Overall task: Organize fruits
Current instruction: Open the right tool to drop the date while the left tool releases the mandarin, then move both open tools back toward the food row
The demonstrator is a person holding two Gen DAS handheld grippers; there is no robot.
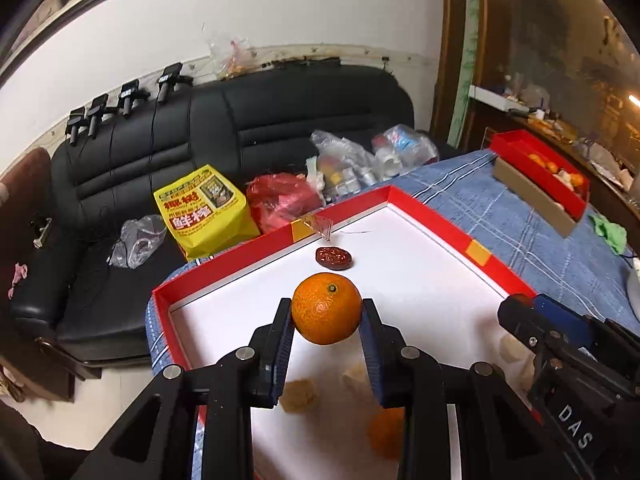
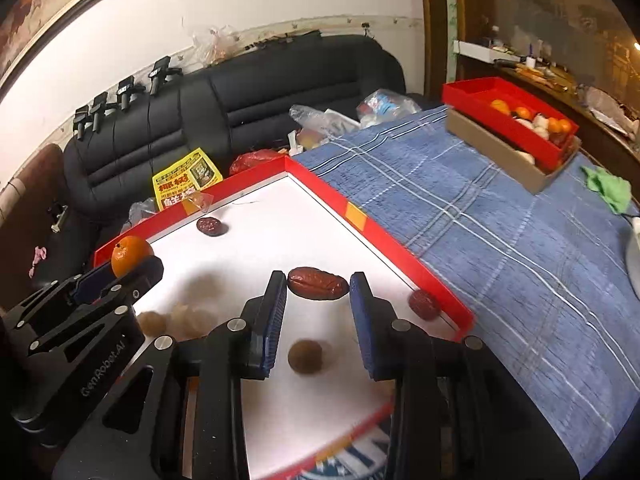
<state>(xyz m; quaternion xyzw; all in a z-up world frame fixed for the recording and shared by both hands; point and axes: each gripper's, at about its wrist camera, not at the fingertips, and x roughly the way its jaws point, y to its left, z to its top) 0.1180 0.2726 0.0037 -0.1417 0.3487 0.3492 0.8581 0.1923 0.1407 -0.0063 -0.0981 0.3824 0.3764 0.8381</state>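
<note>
While the left gripper has its fingers clenched on a round orange mandarin and the right gripper on a wrinkled red date, both above the red-rimmed white tray, either smooth fruit could slip and roll off. Blue checked cloth covers the worktop; a black leather sofa stands behind.

Round orange tangerine btwn left tongs, above red-walled white tray; wrinkled dark-red date btwn right tongs. Another date lies ahead, brown walnut below.
</note>
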